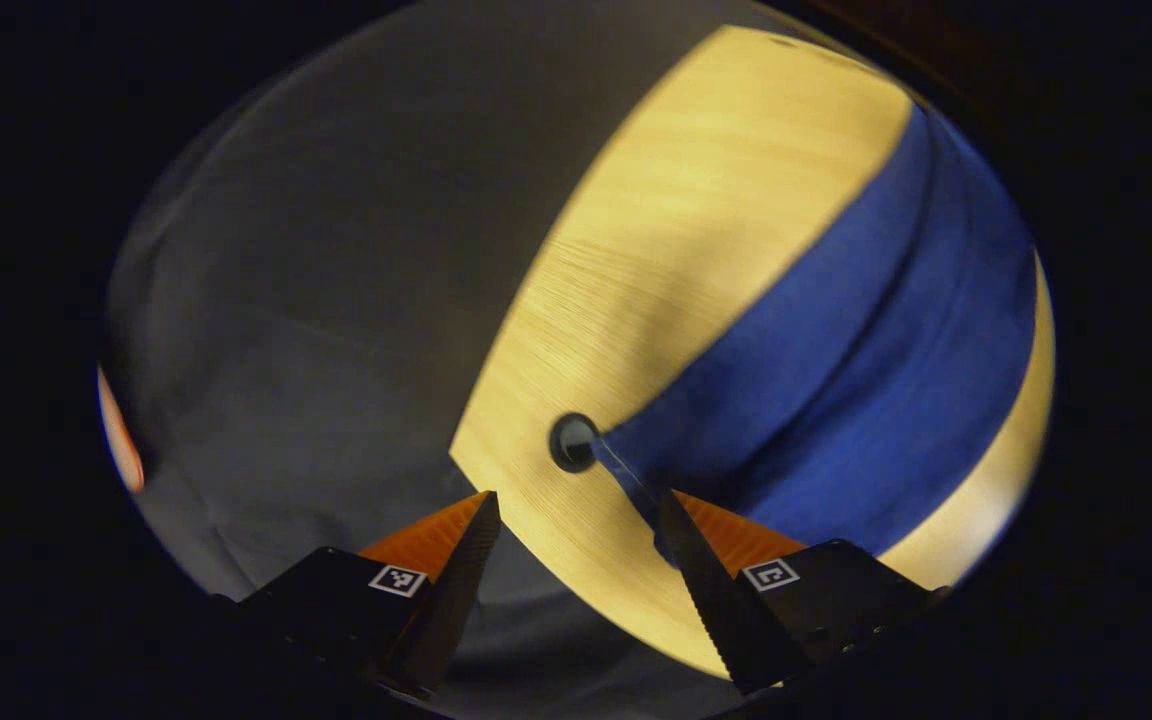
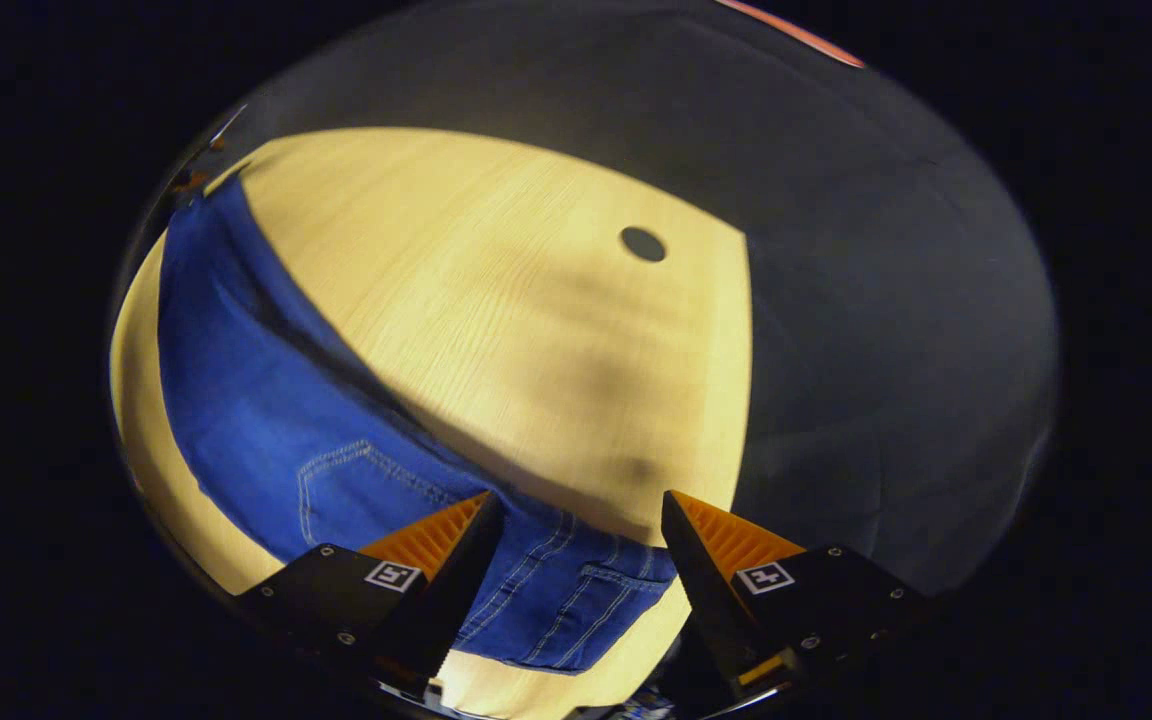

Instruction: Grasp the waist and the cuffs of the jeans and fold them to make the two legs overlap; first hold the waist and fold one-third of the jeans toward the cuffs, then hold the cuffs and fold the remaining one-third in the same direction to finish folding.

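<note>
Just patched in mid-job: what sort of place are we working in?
Likely a staged recording booth: a light wood-grain table with a round cable hole, dark cloth wall behind, and blue jeans laid flat.

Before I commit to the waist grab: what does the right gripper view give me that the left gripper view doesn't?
Right gripper view alone: the waist end with a back pocket and belt loops, between the open jaws of the right gripper. Left gripper view alone: the leg end, its corner beside the open left gripper. Both: the jeans flat on the wooden table with its round hole.
</note>
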{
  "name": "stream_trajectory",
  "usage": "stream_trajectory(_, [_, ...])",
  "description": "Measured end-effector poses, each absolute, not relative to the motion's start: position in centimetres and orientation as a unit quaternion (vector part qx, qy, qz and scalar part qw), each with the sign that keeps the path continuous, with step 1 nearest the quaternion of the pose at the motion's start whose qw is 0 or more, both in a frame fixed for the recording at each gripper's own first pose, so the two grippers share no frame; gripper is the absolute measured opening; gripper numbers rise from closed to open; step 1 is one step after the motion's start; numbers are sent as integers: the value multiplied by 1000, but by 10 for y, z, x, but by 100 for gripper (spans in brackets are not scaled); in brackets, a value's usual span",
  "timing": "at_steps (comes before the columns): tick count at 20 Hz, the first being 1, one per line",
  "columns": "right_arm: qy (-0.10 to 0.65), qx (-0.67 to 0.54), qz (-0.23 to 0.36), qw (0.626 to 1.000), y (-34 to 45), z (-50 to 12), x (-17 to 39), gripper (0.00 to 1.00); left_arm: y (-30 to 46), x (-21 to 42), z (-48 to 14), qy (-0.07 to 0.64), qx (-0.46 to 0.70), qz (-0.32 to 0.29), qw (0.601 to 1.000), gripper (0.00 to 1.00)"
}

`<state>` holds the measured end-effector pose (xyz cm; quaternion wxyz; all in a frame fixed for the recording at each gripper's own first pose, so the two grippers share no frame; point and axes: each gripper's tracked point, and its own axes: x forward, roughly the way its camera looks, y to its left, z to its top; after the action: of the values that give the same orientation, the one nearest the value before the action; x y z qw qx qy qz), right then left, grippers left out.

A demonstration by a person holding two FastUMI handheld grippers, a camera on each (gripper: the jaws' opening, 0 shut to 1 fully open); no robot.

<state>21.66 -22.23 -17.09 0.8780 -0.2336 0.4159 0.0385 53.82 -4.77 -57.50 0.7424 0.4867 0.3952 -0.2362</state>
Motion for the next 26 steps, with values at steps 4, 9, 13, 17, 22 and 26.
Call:
stream_trajectory(4, [305,-73,-7,949,-219,-120,221,99,-87,495,-523,324,344,-202,858,98])
stream_trajectory(9, [185,137,-22,973,-221,-101,208,98,-158,442,-434,238,232,-198,922,98])
stream_trajectory(13, [132,254,-7,958,-209,-108,214,98,-165,387,-387,207,178,-208,940,98])
stream_trajectory(17, [175,324,-53,928,-217,-160,236,97,-187,333,-379,208,155,-209,943,98])
stream_trajectory(22, [241,369,-102,892,-243,-252,256,98,-201,306,-370,203,150,-199,947,98])
stream_trajectory(26, [264,400,-113,871,-256,-296,271,98,-194,287,-372,215,163,-175,947,98])
